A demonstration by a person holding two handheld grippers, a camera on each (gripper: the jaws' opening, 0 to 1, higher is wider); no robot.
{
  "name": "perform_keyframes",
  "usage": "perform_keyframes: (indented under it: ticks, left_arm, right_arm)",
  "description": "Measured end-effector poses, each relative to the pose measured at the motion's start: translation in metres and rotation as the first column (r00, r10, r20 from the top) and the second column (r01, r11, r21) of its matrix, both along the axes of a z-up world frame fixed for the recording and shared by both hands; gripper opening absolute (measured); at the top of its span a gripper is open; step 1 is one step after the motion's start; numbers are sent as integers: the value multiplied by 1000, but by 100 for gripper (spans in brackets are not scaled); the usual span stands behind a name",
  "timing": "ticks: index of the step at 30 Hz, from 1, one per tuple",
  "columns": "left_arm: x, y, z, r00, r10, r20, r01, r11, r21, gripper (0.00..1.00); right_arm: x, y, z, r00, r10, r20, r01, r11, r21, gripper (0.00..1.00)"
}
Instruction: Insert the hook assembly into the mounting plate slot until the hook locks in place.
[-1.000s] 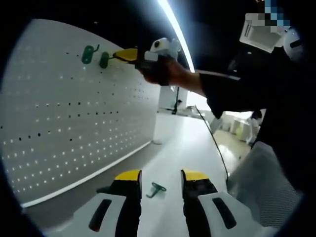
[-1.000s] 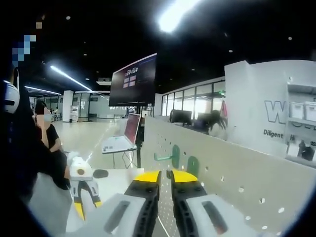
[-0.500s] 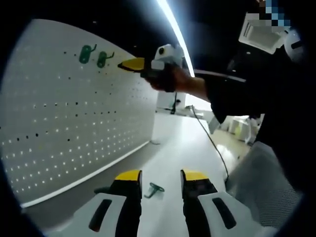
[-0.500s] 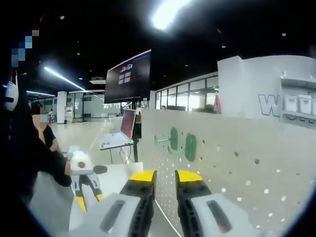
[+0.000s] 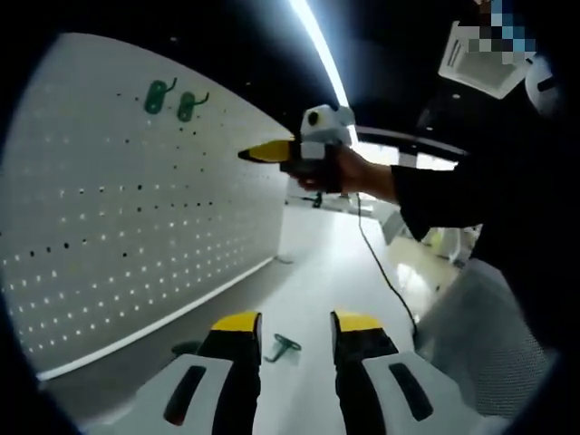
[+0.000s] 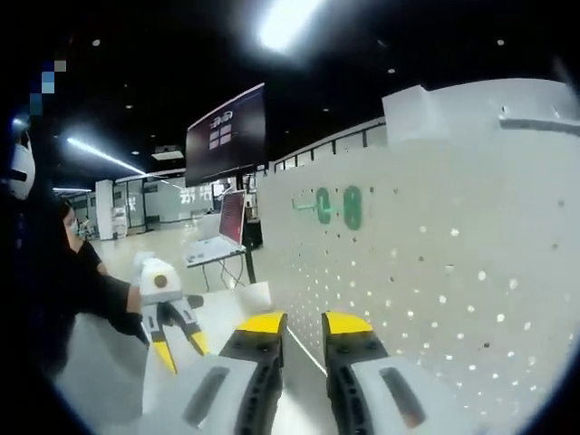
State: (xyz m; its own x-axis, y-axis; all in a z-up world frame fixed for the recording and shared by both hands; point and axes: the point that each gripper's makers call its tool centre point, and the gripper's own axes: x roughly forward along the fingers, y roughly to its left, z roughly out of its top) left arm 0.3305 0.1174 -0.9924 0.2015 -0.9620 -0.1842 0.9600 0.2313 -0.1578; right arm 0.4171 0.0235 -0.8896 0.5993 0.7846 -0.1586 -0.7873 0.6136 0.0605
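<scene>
Left gripper view looks along the left claw [image 5: 288,328], whose yellow-tipped jaws stand parted with nothing between them. A green hook [image 5: 284,347] lies flat on the white surface [image 5: 340,263] just ahead of the tips, its long axis running roughly across the gap and angled a little left. The perforated mounting plate [image 5: 136,217] stands upright to the left along the surface's far edge, with two green hooks [image 5: 172,100] already seated high up on it. The right claw [image 5: 267,150] is held in mid-air beside the plate, below and to the right of those hooks; I cannot tell from here how its jaws stand. Bare surface lies around the loose hook, so the left claw is plainly the nearer one.

Right gripper view shows the right claw's own jaws parted and empty, the plate close on the right, the seated hooks above. The left claw appears low on the left, over the surface.
</scene>
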Motion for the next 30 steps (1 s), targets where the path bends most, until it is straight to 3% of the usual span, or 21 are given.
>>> perform_keyframes:
  ticks: [9,17,22,30]
  left_arm:
    - [-2,-2,-1,1000,-10,2,10,1000,5,31]
    - [-3,-3,-1,1000,-16,3,16,1000,9,30]
    - [-4,-3,1,1000,-18,10,17,1000,6,30]
    - [-6,-5,0,1000,-26,9,26,1000,10,29]
  right_arm:
    - [-32,1,-49,995,-26,-99,29,999,31,14]
    - [-47,0,-85,984,-56,-167,63,997,39,14]
    - [-61,4,-110,976,-65,-210,69,998,11,14]
    - [-79,9,-133,958,-101,-269,121,991,58,14]
